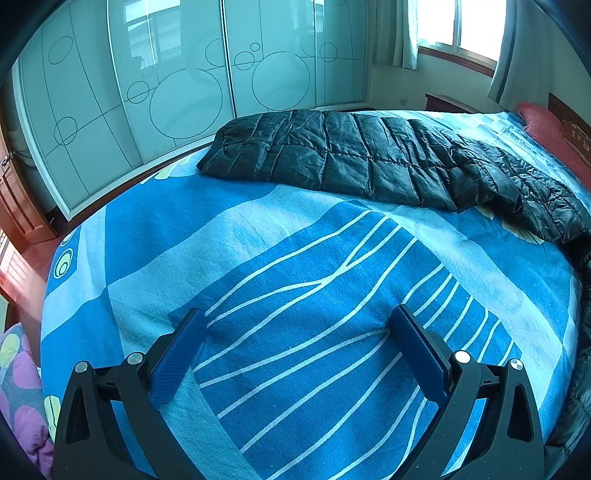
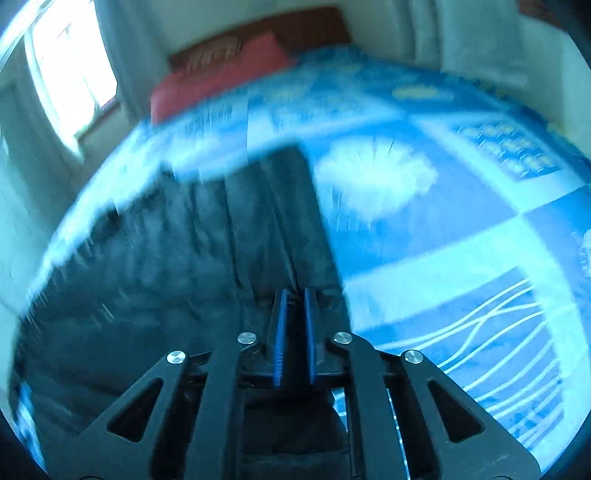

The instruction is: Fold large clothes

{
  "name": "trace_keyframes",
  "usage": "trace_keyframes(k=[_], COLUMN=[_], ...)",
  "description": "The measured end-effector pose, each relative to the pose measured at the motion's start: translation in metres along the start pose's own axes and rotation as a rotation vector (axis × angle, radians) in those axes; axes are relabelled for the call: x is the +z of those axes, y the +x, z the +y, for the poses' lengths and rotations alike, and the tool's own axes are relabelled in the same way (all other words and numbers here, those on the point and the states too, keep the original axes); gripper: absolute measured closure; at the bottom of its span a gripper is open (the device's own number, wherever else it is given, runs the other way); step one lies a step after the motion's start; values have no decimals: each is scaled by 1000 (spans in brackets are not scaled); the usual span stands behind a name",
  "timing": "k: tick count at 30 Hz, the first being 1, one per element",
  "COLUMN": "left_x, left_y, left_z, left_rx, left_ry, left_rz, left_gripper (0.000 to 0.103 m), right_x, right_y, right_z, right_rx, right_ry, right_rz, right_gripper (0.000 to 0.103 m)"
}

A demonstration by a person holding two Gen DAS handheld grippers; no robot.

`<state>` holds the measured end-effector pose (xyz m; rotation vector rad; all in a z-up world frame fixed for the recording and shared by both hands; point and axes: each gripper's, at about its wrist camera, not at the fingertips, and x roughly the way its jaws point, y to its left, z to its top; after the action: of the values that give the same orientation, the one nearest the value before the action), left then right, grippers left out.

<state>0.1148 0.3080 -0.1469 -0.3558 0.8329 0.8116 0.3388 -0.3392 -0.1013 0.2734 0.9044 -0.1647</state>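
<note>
A black quilted down jacket [image 1: 351, 158] lies spread across the far side of the bed in the left wrist view, running toward the right edge. My left gripper [image 1: 298, 314] hangs open over bare blue sheet [image 1: 184, 229], well short of the jacket, with nothing between its blue pads [image 1: 177, 354]. The right wrist view is blurred. There the jacket [image 2: 184, 258] fills the left and middle, and its folds run into my right gripper [image 2: 295, 293]. That gripper's pads [image 2: 281, 332] stand nearly together with dark fabric pinched between them.
The bed carries a blue patterned sheet [image 2: 461, 229]. A red pillow [image 1: 546, 129] [image 2: 221, 74] lies by the wooden headboard [image 2: 295, 26]. Frosted wardrobe doors [image 1: 147, 92] stand beyond the bed's far edge, with a curtained window [image 1: 458, 26] to their right. A polka-dot cloth [image 1: 18, 387] sits at the lower left.
</note>
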Motion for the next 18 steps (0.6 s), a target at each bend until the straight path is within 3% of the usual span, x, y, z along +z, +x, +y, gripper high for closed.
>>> trace_keyframes(k=[3,8,12,14,18], left_x=[1,0,0,1,0], left_y=[0,0,0,0,0], left_z=[0,-2,-4,-3,-4], left_rx=[0,8,11,10,13], left_ry=[0,5,7,7,8], left_rz=[1,-3,-4,-4,-5], left_gripper=[4,4,4,4,4], right_x=[10,35,33,41,65], right_y=[-6,-12,26,21,3], right_z=[2,-2,-2,0,9], right_rx=[17,45,22,24,55], right_ry=[-3,11,-30,-15,-6], right_rz=[5,-68,48,59,-36], right_gripper=[94,92,92,92,80])
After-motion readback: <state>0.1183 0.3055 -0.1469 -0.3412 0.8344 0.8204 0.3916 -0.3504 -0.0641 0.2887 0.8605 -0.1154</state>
